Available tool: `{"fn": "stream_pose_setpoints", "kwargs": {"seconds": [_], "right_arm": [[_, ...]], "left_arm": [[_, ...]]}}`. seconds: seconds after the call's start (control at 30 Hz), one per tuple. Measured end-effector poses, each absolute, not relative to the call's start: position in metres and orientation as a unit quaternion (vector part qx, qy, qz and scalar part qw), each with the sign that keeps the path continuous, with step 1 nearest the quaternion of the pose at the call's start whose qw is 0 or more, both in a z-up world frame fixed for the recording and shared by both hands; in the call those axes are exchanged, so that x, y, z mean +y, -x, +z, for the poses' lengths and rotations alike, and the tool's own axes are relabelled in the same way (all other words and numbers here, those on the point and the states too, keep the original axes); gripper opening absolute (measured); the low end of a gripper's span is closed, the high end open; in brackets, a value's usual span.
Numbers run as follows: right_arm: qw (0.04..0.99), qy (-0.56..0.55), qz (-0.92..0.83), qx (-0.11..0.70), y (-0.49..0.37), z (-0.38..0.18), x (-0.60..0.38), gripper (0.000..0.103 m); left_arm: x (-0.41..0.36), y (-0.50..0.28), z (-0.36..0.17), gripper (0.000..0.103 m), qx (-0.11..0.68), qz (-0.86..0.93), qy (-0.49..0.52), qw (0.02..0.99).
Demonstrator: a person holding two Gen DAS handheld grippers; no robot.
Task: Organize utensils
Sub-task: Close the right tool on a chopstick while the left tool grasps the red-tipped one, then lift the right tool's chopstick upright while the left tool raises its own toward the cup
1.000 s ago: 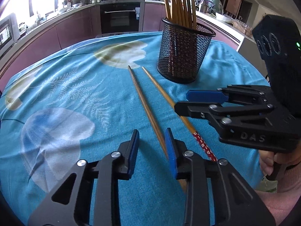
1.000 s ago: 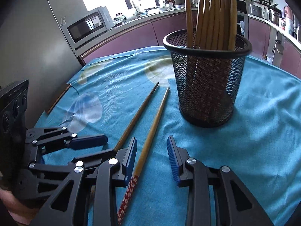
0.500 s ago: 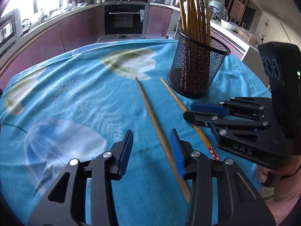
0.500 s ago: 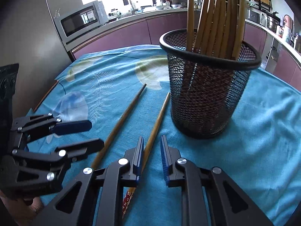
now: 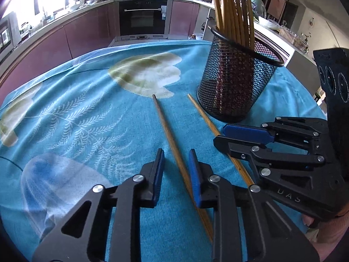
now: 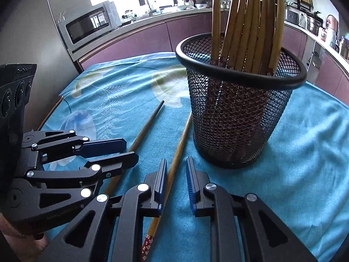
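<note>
Left wrist view has the left gripper [image 5: 176,170] straddling the darker-tipped wooden chopstick [image 5: 168,133] lying on the blue leaf-print tablecloth [image 5: 87,118]; its jaws are closing, the stick sits between the blue pads, and I still see gaps on both sides, so no grip yet. Right wrist view: the right gripper [image 6: 176,182] is down over the paler wooden chopstick with the red floral end [image 6: 177,150], jaws narrowed, left pad about touching the stick, right pad showing a gap, so I'd call it not clamped yet. Both sticks lie just left of the black wire-mesh cup full of bamboo chopsticks [image 6: 235,118], the paler one nearer it with its tip almost at the base. My take for doing this well: centre each stick between the pads before squeezing, or the round shaft rolls out sideways on the soft cloth. Pinch towards the thick end so the thin tip swings up cleanly. Room-wise, lots of open cloth left of the cup, but the two grippers are just beside each other, so lift one at a time. The standing chopsticks fan out over the rim, so come in from above through a gap, not sideways into the cup wall.
</note>
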State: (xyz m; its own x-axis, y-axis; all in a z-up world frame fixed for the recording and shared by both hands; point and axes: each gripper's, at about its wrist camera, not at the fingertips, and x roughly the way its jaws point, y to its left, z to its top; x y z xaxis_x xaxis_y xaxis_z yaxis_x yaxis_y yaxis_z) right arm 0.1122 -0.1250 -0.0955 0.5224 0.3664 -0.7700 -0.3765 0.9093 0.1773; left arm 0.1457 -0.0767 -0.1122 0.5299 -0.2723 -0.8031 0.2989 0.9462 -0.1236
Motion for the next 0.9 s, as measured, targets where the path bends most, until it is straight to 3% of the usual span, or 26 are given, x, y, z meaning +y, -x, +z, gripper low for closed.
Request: {"fn": "stream_pose_setpoints", "kwargs": {"seconds": [0.23, 0.9], "right_arm": [[0.872, -0.014, 0.214, 0.441, -0.113, -0.097, -0.130, 0.008], [0.870, -0.045, 0.238, 0.430, -0.100, -0.086, -0.144, 0.006]], "left_arm": [[-0.077, -0.148, -0.112, 0.011, 0.458, -0.152, 0.001, 0.876], [-0.071, -0.139, -0.107, 0.010, 0.448, -0.142, 0.012, 0.882]]}}
